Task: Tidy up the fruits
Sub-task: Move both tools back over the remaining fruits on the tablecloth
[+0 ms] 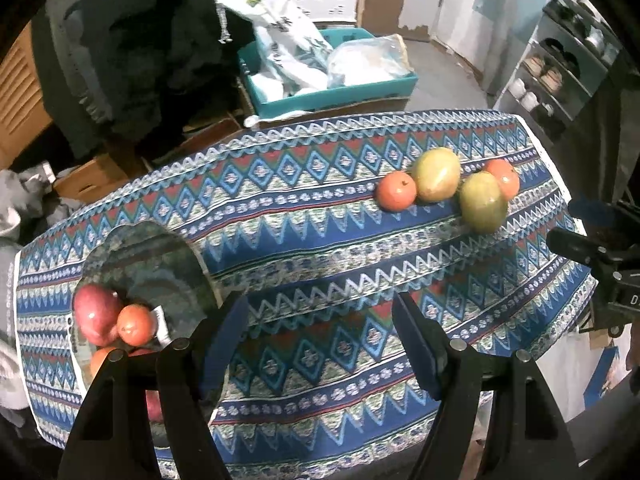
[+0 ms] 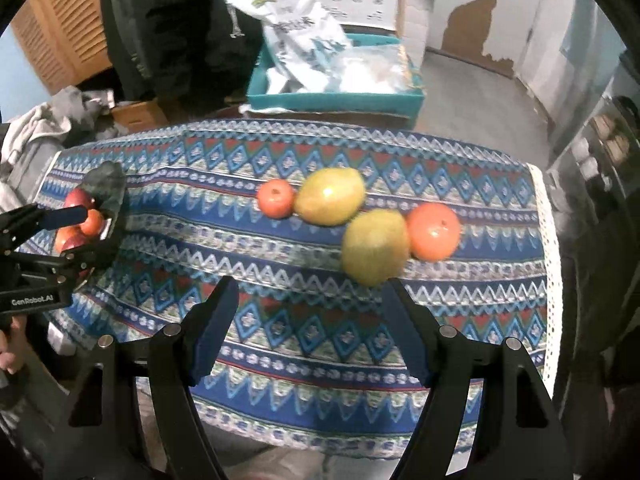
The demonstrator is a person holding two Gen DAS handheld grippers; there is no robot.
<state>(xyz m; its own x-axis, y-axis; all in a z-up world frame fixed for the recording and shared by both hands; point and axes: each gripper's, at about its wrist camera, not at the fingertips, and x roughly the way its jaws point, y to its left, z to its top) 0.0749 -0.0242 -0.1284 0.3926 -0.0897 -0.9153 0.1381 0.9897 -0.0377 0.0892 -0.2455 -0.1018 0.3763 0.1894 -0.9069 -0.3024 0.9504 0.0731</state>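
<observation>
Both grippers hang over the patterned tablecloth [image 2: 280, 364] with jaws parted and nothing between them: the left gripper [image 1: 320, 344] beside the glass bowl [image 1: 172, 256], the right gripper [image 2: 310, 332] just short of the loose fruit. That bowl sits near the table's left edge and holds a red apple [image 1: 94, 312] and an orange [image 1: 136, 324], with more fruit half hidden below. Toward the right edge lie two green mangoes [image 2: 332, 196] [image 2: 376, 246] and two oranges [image 2: 275, 198] [image 2: 434, 232], touching in a loose row. Bare cloth stretches between bowl and row. Behind the table, a teal crate [image 1: 344, 90] holds plastic bags.
</observation>
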